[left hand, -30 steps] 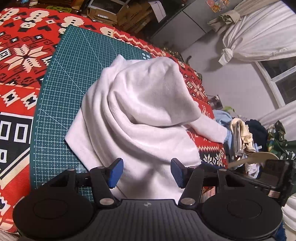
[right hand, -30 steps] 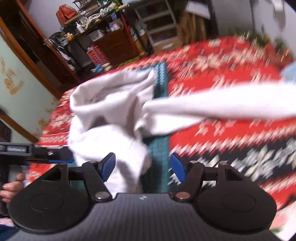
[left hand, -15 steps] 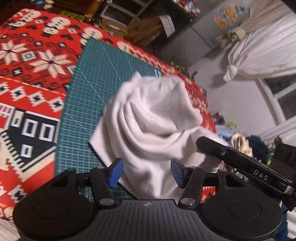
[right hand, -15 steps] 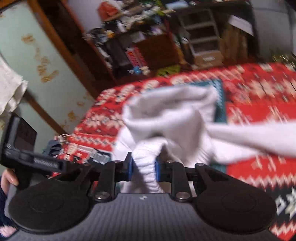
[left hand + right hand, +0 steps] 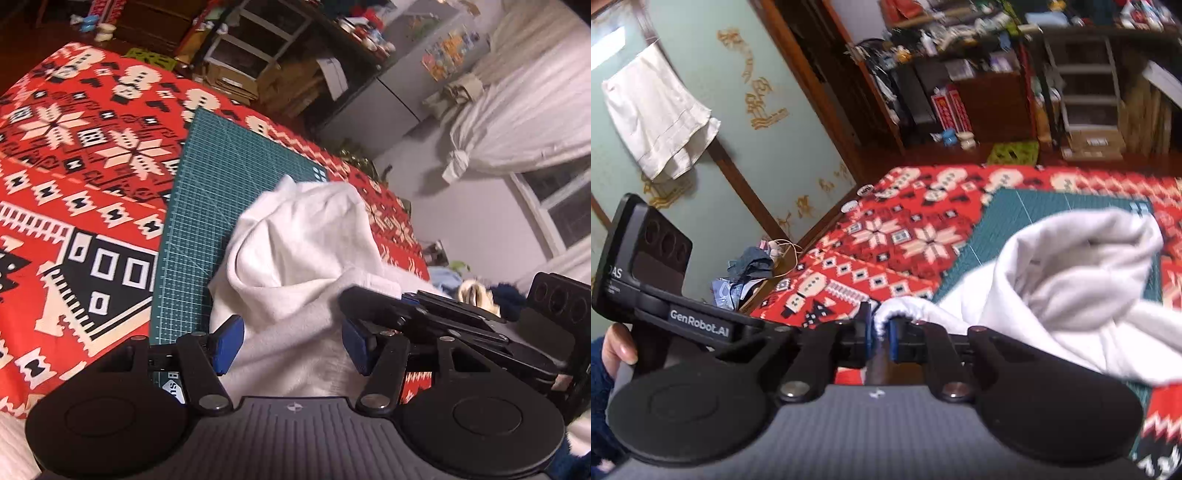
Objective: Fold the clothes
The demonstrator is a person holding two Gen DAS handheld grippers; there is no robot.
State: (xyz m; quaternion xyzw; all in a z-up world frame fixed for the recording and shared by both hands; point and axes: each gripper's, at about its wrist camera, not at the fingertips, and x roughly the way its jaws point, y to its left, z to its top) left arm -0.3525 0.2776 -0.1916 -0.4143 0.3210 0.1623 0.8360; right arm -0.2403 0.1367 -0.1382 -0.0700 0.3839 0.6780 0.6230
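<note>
A white sweatshirt (image 5: 303, 251) lies bunched in a heap on the green cutting mat (image 5: 218, 192), over a red patterned blanket. My left gripper (image 5: 291, 345) is open, its blue pads either side of the cloth's near part without pinching it. My right gripper (image 5: 881, 332) is shut on a ribbed cuff or hem of the white sweatshirt (image 5: 1071, 284), held lifted near the mat's edge. The right gripper's black body (image 5: 443, 325) shows in the left wrist view, just right of the left fingers. The left gripper's body (image 5: 665, 295) shows at the left of the right wrist view.
The red patterned blanket (image 5: 74, 177) covers the surface around the mat. A pile of other clothes (image 5: 476, 291) lies at the far right. Shelves and boxes (image 5: 1082, 110) stand beyond the blanket. A person's hand (image 5: 620, 347) holds the left gripper's handle.
My right gripper went from open to shut on the sweatshirt's ribbed edge and lifted it leftward. The long sleeve has been drawn in. The left gripper stayed open, drawing back slightly.
</note>
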